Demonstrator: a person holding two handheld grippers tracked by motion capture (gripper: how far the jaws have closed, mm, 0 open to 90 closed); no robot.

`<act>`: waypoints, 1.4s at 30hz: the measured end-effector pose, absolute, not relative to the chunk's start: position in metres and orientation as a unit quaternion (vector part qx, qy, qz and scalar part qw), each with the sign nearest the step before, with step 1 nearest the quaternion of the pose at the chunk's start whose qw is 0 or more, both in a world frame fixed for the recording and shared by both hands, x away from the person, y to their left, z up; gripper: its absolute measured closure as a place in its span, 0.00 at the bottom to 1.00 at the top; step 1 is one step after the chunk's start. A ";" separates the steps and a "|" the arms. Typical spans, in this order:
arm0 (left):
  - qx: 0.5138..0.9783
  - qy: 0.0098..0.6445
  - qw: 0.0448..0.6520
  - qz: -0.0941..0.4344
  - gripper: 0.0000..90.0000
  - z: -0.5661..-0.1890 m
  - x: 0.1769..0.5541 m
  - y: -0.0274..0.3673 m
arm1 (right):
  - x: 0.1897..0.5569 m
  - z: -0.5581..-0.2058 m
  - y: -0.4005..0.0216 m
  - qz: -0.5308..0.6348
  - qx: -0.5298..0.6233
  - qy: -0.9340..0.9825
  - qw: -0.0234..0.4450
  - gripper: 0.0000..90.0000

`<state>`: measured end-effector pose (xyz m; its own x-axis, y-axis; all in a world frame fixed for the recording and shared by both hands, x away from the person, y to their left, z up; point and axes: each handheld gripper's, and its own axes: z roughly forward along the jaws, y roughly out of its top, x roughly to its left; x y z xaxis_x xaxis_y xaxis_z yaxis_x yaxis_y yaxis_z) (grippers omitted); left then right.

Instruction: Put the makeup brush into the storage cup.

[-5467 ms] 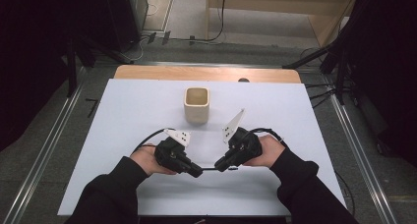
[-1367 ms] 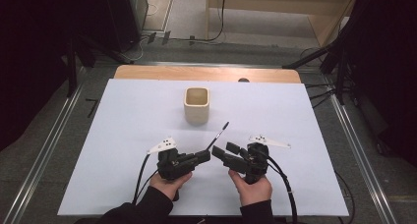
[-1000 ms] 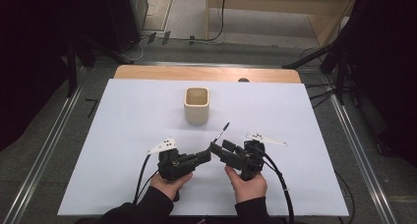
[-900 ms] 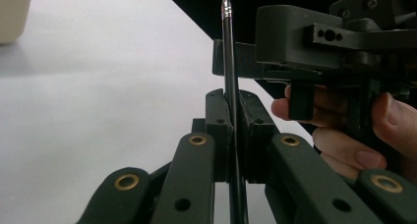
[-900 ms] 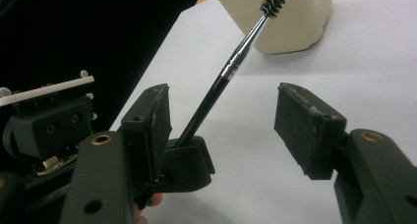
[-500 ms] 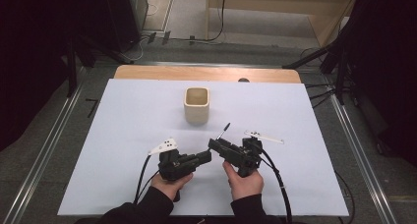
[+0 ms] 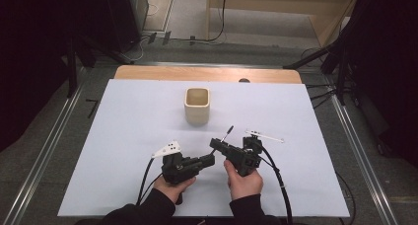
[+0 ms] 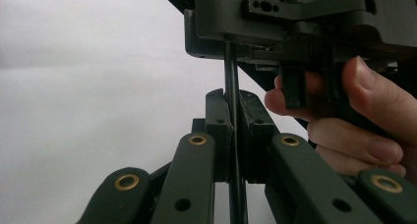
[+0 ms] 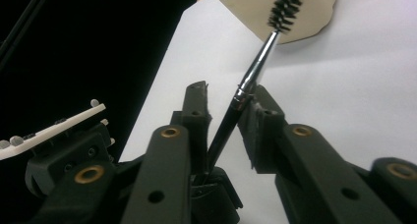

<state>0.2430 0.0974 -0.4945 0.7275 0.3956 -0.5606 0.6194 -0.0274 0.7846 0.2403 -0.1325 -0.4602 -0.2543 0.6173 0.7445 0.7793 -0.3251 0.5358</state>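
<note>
A thin black brush (image 7: 226,134) with a silver ferrule and a bristled tip (image 9: 290,7) points up and away toward the beige cup (image 7: 197,105). My left gripper (image 7: 211,159) is shut on the lower end of its handle (image 8: 231,71), low on the table in the high view. My right gripper (image 7: 215,142) reaches in from the right, and its jaws stand a little apart on either side of the handle (image 9: 235,106). In the right gripper view (image 9: 229,91) the handle leans against the right jaw's pad. The open-topped cup stands upright at mid table.
The white table top (image 7: 123,136) has a wooden strip along its far edge. A person's hand (image 8: 354,121) grips the right gripper's body close above my left jaws. Cables trail from both grippers toward the near edge. Metal rails run along both sides of the table.
The right gripper has slid left toward the left gripper and brought its jaws around the brush handle. The left gripper has kept hold of the brush, almost still.
</note>
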 end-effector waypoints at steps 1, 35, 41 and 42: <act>0.711 0.357 0.598 -0.095 0.94 -0.495 0.243 0.098 | 0.241 -0.460 -0.133 -0.542 -0.607 -0.576 0.076 0.87; 0.795 0.319 0.511 -0.062 0.43 -0.471 0.258 0.097 | 0.252 -0.450 -0.139 -0.520 -0.582 -0.621 0.072 0.95; 0.805 0.313 0.499 -0.068 0.40 -0.470 0.261 0.097 | 0.258 -0.453 -0.142 -0.508 -0.577 -0.635 0.077 0.95; 0.805 0.314 0.498 -0.071 0.40 -0.470 0.261 0.097 | 0.259 -0.453 -0.142 -0.506 -0.576 -0.637 0.080 0.95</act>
<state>0.2613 0.0973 -0.4700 0.7928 0.4345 -0.4274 0.5766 -0.3073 0.7570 0.2591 -0.1424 -0.4529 -0.3243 0.6526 0.6848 0.8142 -0.1760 0.5533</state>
